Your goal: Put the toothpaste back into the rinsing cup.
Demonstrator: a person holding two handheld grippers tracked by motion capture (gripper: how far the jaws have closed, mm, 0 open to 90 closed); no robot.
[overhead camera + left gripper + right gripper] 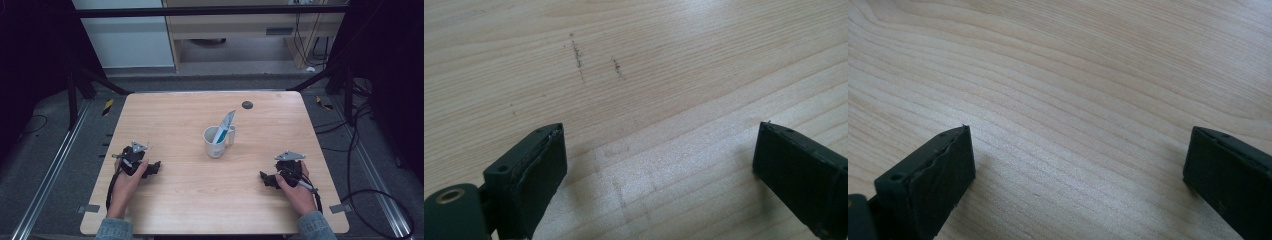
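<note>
Near the middle of the bench [170, 200], slightly toward its far edge, a white mug [214, 142] stands upright with a blue-and-white tube [223, 127] propped inside it. The tube's long axis runs steeply up, leaning toward the far right corner, its flat crimped end uppermost and its lower end down in the mug. A small white object sits touching the mug's right side (too small to identify).

Both sets of tongs rest low near the front edge, well apart from the mug: the left tongs [154, 167] toward the front left corner, the right tongs [266, 178] toward the front right. Each gripper view shows its jaws spread wide over bare wood, holding nothing.

The risk, I judge, is the lean: a nudge on the tube's high end could lever the light mug over, and a pinch on the slick flattened tip may slip.
</note>
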